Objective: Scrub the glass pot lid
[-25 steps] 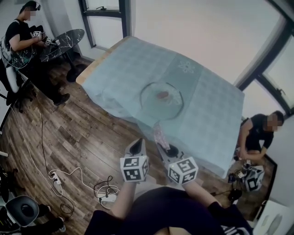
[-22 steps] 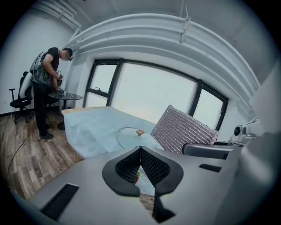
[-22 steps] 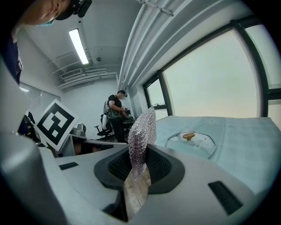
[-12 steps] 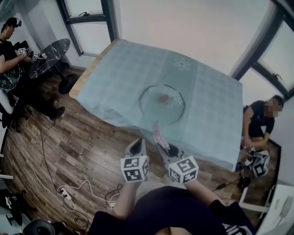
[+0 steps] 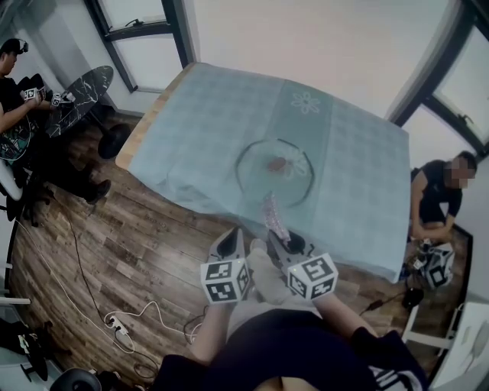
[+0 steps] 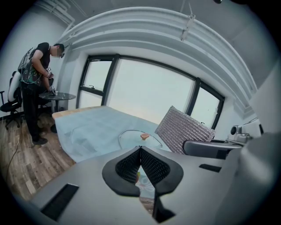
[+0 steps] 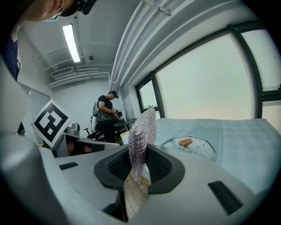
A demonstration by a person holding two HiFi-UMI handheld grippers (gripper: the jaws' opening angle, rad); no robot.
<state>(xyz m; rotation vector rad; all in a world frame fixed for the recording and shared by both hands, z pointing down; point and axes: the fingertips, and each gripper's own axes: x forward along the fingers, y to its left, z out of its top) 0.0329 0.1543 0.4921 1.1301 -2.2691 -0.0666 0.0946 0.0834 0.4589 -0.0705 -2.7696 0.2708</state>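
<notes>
Vs half a sec ago: both grippers sit a bit nearer the table edge, and a pale trouser knee [image 5: 263, 276] now shows btwn them. Left gripper [image 5: 229, 246]: jaws together, nothing in them. Right gripper [image 5: 284, 246]: clamped on a silvery knitted-mesh scrub pad [image 5: 273, 217], upright, just short of the round clear glass lid [image 5: 256, 177] w/ brown knob [image 5: 276, 163], lying flat on checked pale-teal cloth [image 5: 206, 122]. Plank wood floor [image 5: 114, 229] w/ white cables [image 5: 130, 324]; a seated person [image 5: 439, 202] right of table, well apart

A cloth-covered table [image 5: 206, 122] stands on a dark wood floor [image 5: 92, 237]. Black-framed windows [image 5: 141, 19] line the pale walls [image 5: 306, 38].
</notes>
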